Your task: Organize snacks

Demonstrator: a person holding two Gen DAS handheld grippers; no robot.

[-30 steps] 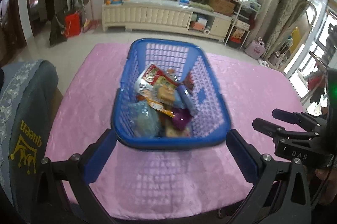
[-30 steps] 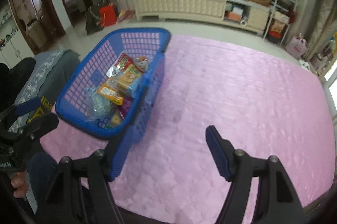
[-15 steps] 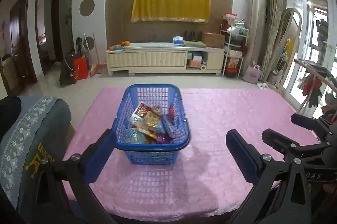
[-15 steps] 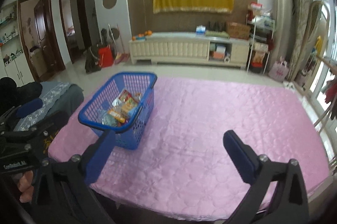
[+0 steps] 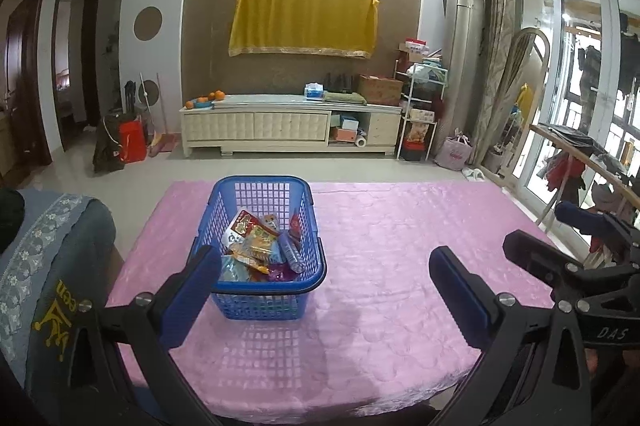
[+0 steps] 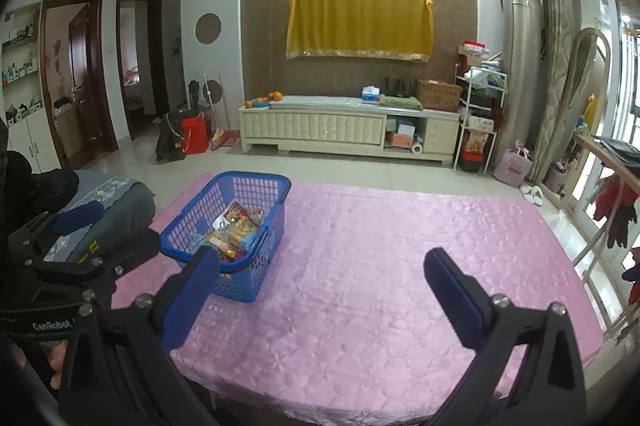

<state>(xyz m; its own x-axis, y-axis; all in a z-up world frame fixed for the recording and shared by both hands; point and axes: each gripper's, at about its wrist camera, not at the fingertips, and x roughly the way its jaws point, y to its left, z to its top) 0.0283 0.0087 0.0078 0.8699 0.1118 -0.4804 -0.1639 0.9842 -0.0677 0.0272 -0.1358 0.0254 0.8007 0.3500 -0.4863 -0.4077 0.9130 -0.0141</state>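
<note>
Left wrist view: a blue plastic basket (image 5: pixel 262 246) sits left of centre on a pink quilted tablecloth (image 5: pixel 400 246), holding a loose heap of snack packets (image 5: pixel 260 246) in red, orange, pale blue and purple wrappers. The left gripper (image 5: pixel 326 290) fills the lower part of the frame, its blue-padded jaws spread wide with nothing between them; the basket lies beyond its tips, untouched. At the right edge the right gripper (image 5: pixel 560 242) shows from the side. Its own view shows the right gripper (image 6: pixel 320 290) spread to its widest and empty too, with the basket (image 6: pixel 228 226) at centre left and the snack packets (image 6: pixel 236 234) inside.

The packets look light, thin and crinkly, likely slippery and easy to crush, so each is best pinched gently by a sealed edge or corner. The basket looks stiff, with lattice walls and a thick rim that would give a firm hold.

A grey chair back (image 5: pixel 52 266) stands at lower left.
</note>
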